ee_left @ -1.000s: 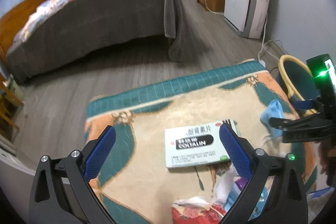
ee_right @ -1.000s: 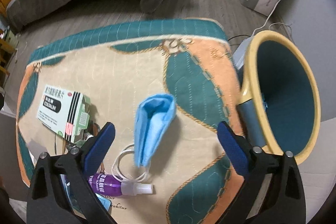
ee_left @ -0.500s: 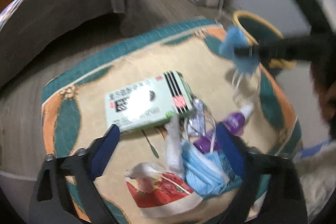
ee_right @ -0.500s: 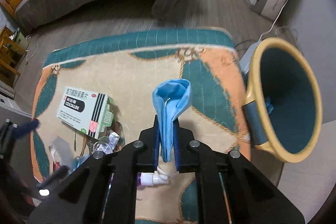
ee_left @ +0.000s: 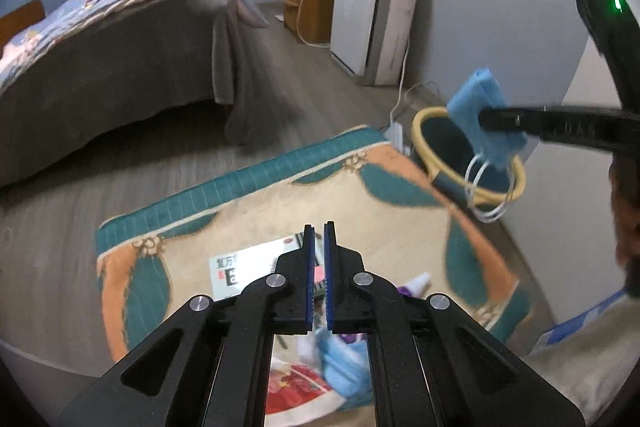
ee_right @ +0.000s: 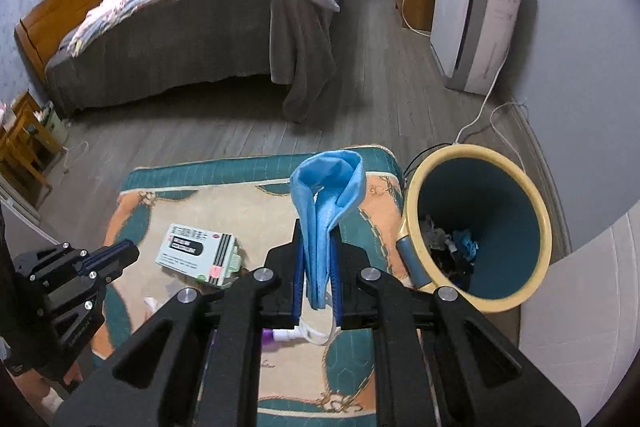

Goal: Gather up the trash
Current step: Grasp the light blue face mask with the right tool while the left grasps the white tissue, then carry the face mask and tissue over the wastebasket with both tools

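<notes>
Right gripper [ee_right: 317, 267] pinches a blue mask [ee_right: 326, 203]; left gripper [ee_left: 317, 275] pressed together; box [ee_right: 198, 253] lettering unreadable.

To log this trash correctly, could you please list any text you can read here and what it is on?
Medicine box: white print on a black band, too small to read; the left wrist view shows only a blurred "E".
Small script beside the purple bottle: too small to read.
Blue mask: no print visible.
</notes>
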{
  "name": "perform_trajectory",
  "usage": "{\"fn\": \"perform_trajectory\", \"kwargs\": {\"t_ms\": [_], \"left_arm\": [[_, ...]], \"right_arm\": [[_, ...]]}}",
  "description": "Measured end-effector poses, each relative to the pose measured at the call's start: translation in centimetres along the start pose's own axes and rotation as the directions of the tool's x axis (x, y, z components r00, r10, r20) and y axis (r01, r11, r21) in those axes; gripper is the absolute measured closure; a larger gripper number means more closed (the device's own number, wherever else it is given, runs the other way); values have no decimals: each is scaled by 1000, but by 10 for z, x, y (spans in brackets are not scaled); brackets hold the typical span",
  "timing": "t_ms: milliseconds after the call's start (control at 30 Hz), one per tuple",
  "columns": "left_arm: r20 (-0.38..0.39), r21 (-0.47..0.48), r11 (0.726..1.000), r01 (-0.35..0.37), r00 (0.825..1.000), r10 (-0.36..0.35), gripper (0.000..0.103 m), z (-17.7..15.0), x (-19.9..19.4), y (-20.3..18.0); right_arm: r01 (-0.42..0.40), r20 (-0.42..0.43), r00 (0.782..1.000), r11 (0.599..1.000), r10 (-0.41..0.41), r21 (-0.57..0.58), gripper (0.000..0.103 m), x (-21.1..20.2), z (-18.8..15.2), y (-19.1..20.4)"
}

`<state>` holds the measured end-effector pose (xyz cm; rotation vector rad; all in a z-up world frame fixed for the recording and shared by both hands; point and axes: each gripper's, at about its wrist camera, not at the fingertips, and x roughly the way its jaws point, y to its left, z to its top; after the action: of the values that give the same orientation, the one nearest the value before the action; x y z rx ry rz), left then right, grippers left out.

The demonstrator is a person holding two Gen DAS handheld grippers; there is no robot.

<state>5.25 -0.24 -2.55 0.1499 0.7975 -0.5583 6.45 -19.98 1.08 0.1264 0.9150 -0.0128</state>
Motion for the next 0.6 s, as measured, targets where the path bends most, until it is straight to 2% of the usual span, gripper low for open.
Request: {"fn": "perform_trajectory", "kwargs": {"t_ms": [200, 433, 500, 567, 600], "left_arm": [[-11, -3, 1000, -27, 1000, 27, 98, 0, 1, -2], [39, -29, 999, -35, 999, 36, 98, 8, -10, -1], [24, -28, 999, -35, 999, 36, 98, 7, -7, -1], [-37, -31, 999, -20, 999, 19, 97, 1, 4, 0], [-77, -34, 999, -15, 997, 13, 91, -4, 13, 1]], "right_arm": [[-13, 8, 1000, 1000, 13, 6, 93, -8, -2, -8], [-12, -34, 999, 1000, 13, 18, 93, 1, -7, -20], [-18, -37, 999, 999, 19, 29, 93, 1, -7, -24], [-24, -44, 999, 999, 25, 30, 93, 4, -7, -26], [-23, -48, 999, 999, 24, 28, 93, 6, -6, -25]]}}
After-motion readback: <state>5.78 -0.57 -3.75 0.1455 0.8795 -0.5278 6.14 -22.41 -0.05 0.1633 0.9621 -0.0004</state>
